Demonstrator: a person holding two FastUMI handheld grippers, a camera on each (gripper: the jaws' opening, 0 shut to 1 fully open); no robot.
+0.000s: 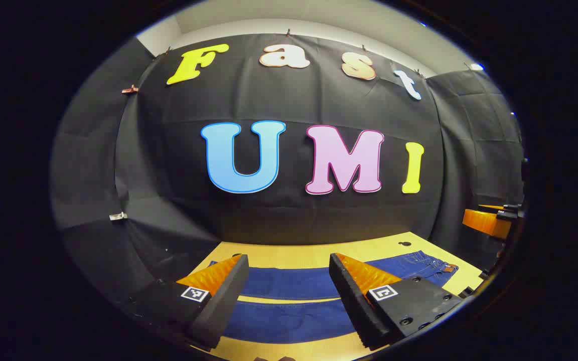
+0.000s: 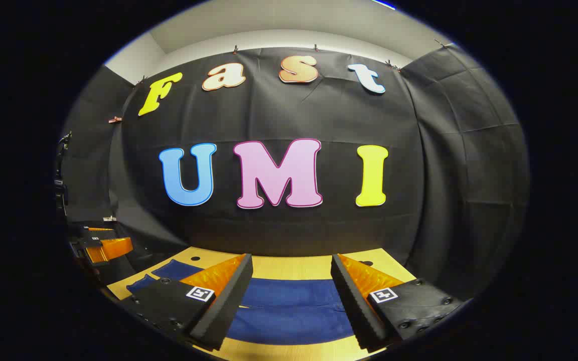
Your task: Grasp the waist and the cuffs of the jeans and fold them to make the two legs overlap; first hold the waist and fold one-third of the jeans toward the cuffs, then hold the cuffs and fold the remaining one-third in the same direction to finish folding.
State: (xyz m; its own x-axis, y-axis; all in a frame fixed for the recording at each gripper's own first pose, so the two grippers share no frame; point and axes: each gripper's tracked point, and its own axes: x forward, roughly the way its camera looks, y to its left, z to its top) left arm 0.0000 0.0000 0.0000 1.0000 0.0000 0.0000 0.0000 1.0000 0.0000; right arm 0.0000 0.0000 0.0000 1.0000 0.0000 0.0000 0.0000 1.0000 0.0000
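The jeans [image 1: 289, 306] lie flat on the wooden surface [image 1: 314, 253], the two legs spread apart with a strip of bare wood between them. In the left gripper view, the left tool [image 1: 289, 288] hangs above the legs with its fingers wide apart and nothing between them. The waist [image 1: 427, 263] lies ahead of it and to its right. In the right gripper view, the right tool [image 2: 291, 291] is also wide and holds nothing; below and between its fingers is the upper part of the jeans [image 2: 289, 311], and the other tool [image 2: 103, 248] shows far to its left, near the leg ends.

I judge that the first step, making the legs overlap, is not yet begun. To do it well, each tool should come down to the near edge of the cloth, one at the waist side and one at the cuff of the same leg. Each should close on that one layer only. Then both should lift together and carry this leg over the other, keeping the cloth tight between them so that no wrinkle forms and the edges meet evenly.
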